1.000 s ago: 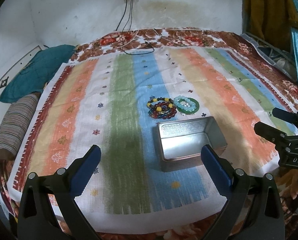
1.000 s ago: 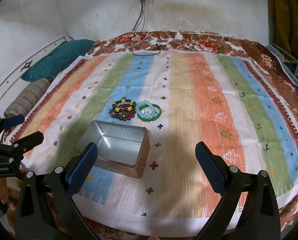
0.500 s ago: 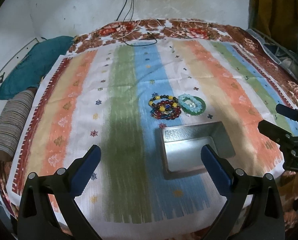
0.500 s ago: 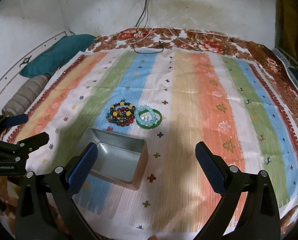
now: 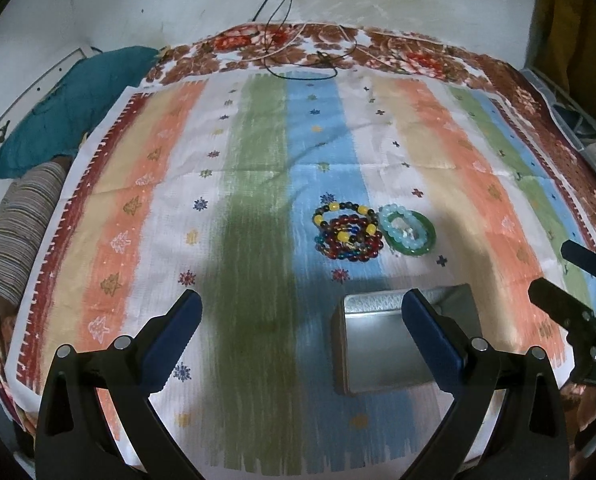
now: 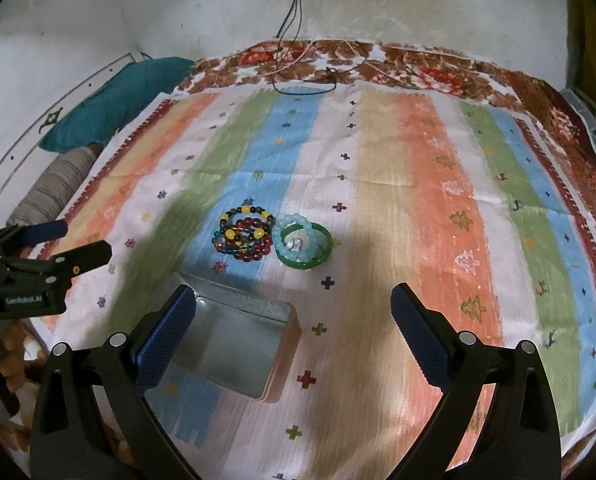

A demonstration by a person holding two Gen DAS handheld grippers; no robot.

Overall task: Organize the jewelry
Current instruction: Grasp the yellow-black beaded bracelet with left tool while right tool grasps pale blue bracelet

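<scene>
A striped cloth [image 5: 257, 208] was spread over a floral bedcover [image 6: 438, 68], and the jewelry was laid near its middle. A cluster of multicoloured bead bracelets [image 5: 348, 232] was placed on the blue stripe, touching a second group just to its right: pale aqua bead bracelets [image 5: 398, 226] resting on a green bangle [image 5: 422, 246]. The same two groups were recorded in the right wrist view, multicoloured beads [image 6: 245, 238] beside the aqua beads and bangle [image 6: 304, 244]. An open metal tin [image 5: 382, 356] was set nearer the cameras than the bracelets and apart from them; nothing could be seen inside it in either view [image 6: 233, 344].

The left gripper [image 5: 302, 320] was held above the cloth with its blue-padded fingers spread wide and nothing between them; its right finger was seen overlapping the tin. The right gripper [image 6: 293, 316] was likewise held wide apart and unloaded, its left finger in front of the tin's near corner. Each gripper was also caught at the edge of the other's view. A teal cushion [image 5: 65, 108] and a striped bolster [image 5: 17, 232] were seen at the left edge, and cables [image 6: 298, 60] were hung from the wall.
</scene>
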